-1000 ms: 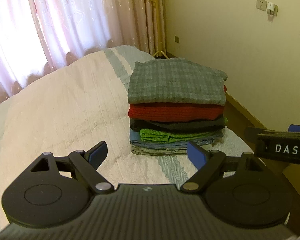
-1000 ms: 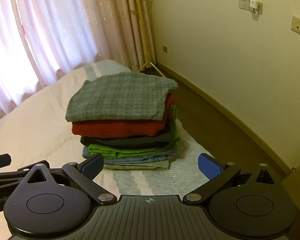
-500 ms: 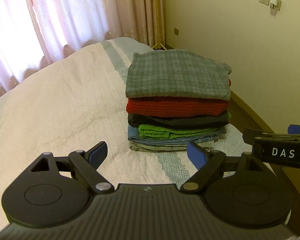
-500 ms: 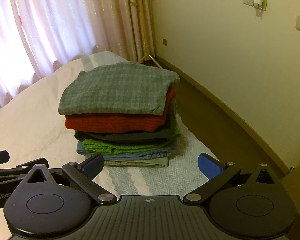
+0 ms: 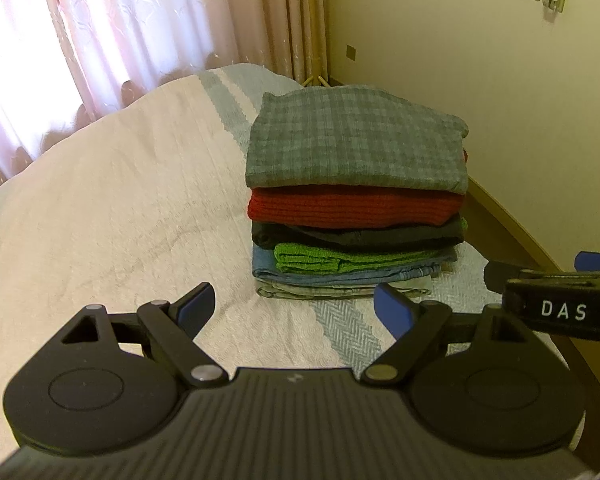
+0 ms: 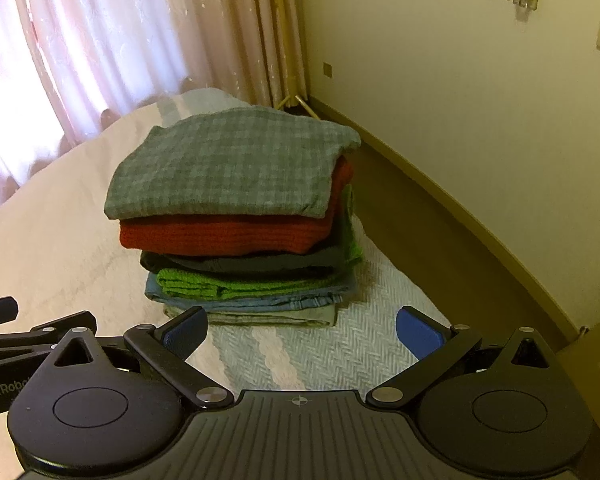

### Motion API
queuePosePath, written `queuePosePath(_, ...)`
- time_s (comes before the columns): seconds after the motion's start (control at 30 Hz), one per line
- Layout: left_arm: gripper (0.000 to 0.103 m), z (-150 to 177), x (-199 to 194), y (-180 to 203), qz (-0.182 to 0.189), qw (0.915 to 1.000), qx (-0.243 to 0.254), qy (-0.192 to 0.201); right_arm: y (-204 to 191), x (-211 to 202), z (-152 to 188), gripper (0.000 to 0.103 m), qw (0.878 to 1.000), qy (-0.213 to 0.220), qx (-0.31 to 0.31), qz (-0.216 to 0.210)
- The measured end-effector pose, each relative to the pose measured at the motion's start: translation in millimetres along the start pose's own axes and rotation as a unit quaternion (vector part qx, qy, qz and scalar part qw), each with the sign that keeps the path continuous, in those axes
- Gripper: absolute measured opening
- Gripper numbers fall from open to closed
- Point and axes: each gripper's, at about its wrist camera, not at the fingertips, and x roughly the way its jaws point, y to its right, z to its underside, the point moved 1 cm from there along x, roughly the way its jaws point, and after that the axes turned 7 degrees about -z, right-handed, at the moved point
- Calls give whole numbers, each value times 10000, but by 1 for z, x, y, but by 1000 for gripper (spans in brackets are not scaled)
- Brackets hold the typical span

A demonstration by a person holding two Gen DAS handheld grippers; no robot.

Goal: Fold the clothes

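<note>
A bed, spread with a pale pinkish-cream textured cover; along the right side, a light blue-grey herringbone stripe, edged by a scalloped cream band. Resting directly on the cover, near the right edge and over the stripe: a neat stack of folded clothes. At the bottom, touching the cover, a pale greyish-green piece; above it, in order, a blue denim piece, a bright green knit, a dark charcoal garment, a red knit, and on top a grey checked piece. Remaining surface wrinkled lightly, sloping away toward pink curtains.
</note>
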Motion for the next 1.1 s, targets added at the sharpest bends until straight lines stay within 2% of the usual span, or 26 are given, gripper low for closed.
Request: queuePosePath(1.1,84,9,28,-1,-68,9997,85,-213,-3,25,11,103,9993,-361,-98,45)
